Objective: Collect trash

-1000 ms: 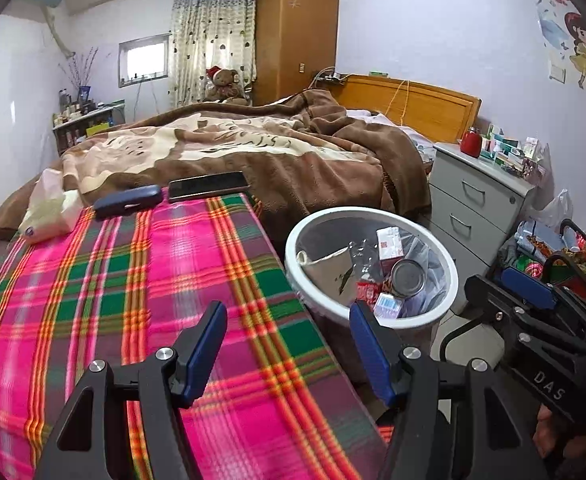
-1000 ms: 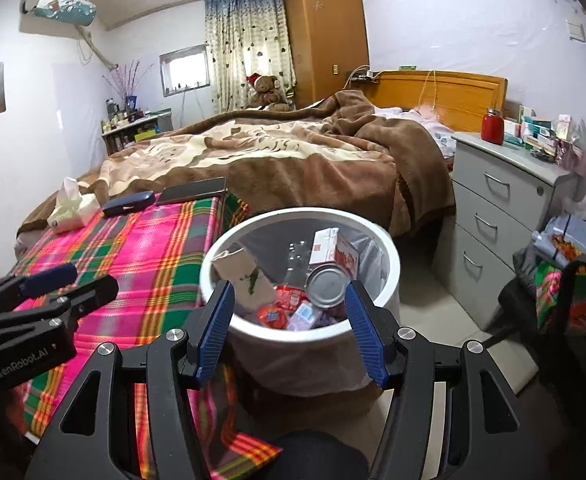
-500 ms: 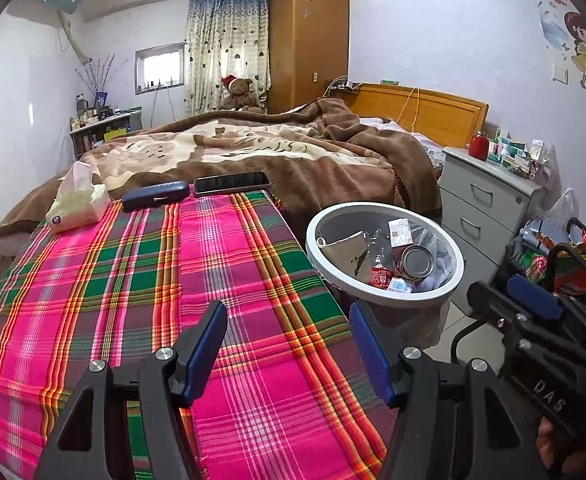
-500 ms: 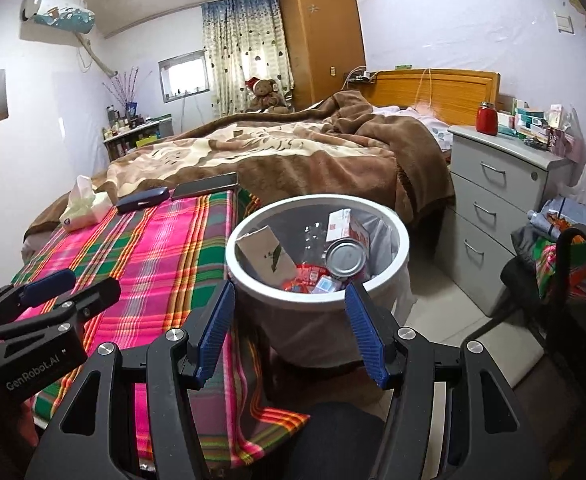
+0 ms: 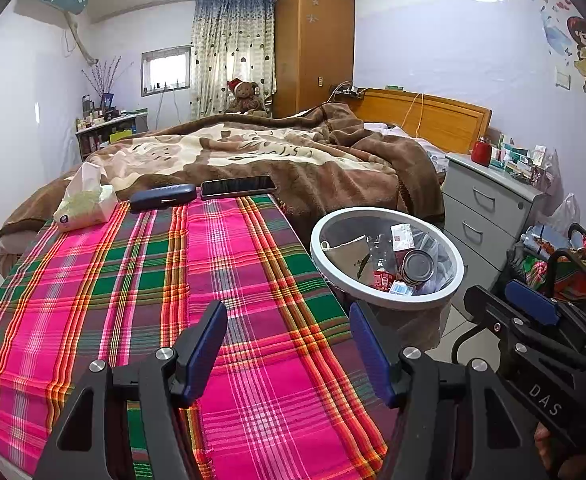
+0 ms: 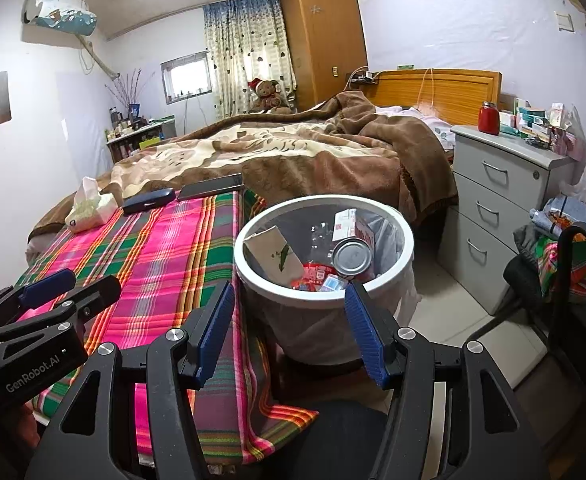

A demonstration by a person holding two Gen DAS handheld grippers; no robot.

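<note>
Both grippers hang empty, jaws apart: left gripper (image 5: 289, 344) low centre over the plaid cloth (image 5: 133, 280), right gripper (image 6: 289, 320) before the bin (image 6: 401, 256), mid-frame, trash (image 6: 351, 256) inside.

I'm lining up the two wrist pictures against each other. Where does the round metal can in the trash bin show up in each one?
Left wrist: the can lies right of centre, inside the white bin, near its far-right side.
Right wrist: the can lies just right of centre, mid-height, in the bin.
Shared landmark: the black phone at the plaid cloth's far edge.
</note>
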